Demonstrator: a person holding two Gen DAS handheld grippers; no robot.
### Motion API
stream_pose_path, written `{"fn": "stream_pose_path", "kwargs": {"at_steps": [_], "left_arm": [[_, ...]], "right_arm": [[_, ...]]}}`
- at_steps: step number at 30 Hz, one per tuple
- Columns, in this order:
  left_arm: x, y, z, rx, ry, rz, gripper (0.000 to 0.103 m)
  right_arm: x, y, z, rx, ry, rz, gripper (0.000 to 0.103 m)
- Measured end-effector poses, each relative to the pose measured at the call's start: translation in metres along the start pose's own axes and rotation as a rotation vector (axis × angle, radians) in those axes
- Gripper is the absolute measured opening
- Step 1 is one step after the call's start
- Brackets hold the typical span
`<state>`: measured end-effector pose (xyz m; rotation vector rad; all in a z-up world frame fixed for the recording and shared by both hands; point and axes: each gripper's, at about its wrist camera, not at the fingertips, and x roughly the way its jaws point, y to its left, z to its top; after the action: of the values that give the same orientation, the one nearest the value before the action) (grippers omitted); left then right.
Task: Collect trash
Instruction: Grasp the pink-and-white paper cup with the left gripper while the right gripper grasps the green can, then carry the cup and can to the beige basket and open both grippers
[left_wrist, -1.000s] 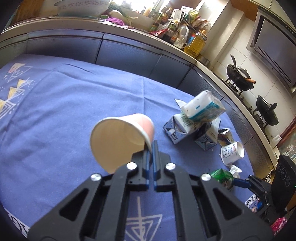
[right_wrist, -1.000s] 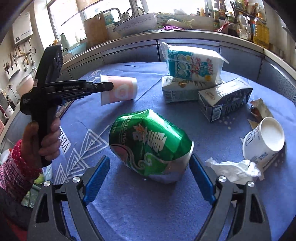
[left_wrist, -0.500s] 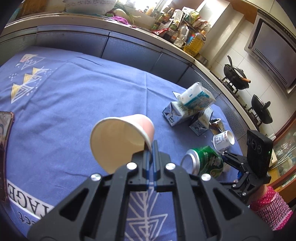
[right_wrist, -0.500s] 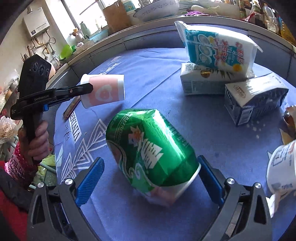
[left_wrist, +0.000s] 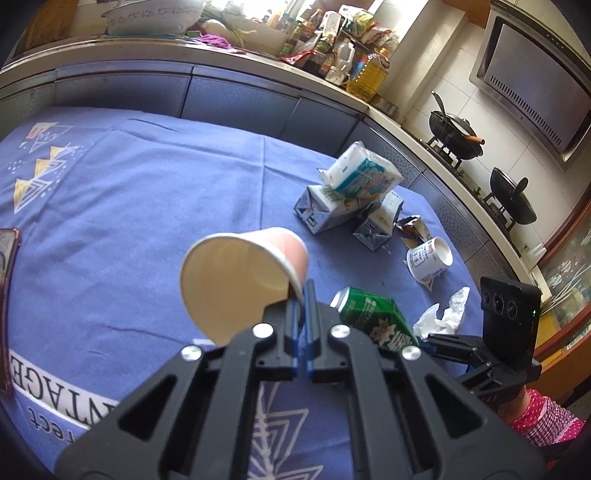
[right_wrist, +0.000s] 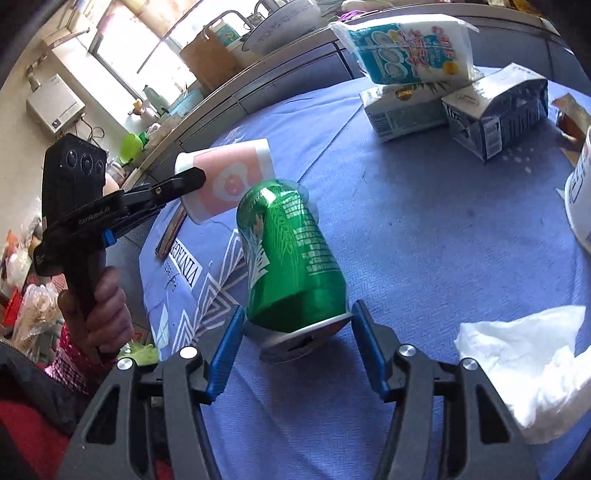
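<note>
My left gripper (left_wrist: 303, 295) is shut on the rim of a pink paper cup (left_wrist: 240, 280) and holds it above the blue tablecloth (left_wrist: 129, 206); the cup also shows in the right wrist view (right_wrist: 225, 184). My right gripper (right_wrist: 297, 325) has its blue pads (right_wrist: 225, 350) against both sides of a dented green can (right_wrist: 291, 258) and holds it off the cloth. The can also shows in the left wrist view (left_wrist: 376, 321).
On the cloth lie stacked milk cartons (left_wrist: 347, 199), a tissue pack (right_wrist: 410, 51), a white cup on its side (left_wrist: 428, 258), a torn wrapper (left_wrist: 412, 230) and crumpled tissue (right_wrist: 528, 369). A phone (left_wrist: 5, 266) lies at the left edge. A cluttered kitchen counter (left_wrist: 221, 51) runs behind.
My right gripper has narrowed onto the green can and lifted it, turning it more upright. My left gripper has drawn back and risen with the pink cup.
</note>
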<state>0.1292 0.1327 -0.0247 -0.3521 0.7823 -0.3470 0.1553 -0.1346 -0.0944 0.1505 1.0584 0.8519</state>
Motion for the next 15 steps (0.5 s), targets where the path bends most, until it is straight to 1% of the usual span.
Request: {"fn": "stream_pose_path", "kwargs": {"at_steps": [3,5,8,12,15], "left_arm": [[-0.003,-0.002,0.001,0.004,-0.002,0.001,0.003],[-0.003,-0.006,0.002,0.011,-0.001,-0.002,0.003],[-0.001,-0.015,0.004,0.028,0.007,-0.017,0.003],[0.007,-0.036,0.005,0.065,0.023,-0.046,0.003],[0.015,-0.056,0.006,0.096,0.040,-0.078,0.003]], "right_arm": [[-0.009,-0.006,-0.003,0.068,-0.030,0.063,0.059],[-0.016,-0.014,-0.006,0.129,-0.035,0.110,0.059],[-0.026,-0.029,-0.014,0.228,-0.042,0.156,0.059],[-0.050,-0.045,-0.029,0.316,-0.087,0.197,0.059],[-0.073,-0.053,-0.038,0.346,-0.140,0.200,0.059]]}}
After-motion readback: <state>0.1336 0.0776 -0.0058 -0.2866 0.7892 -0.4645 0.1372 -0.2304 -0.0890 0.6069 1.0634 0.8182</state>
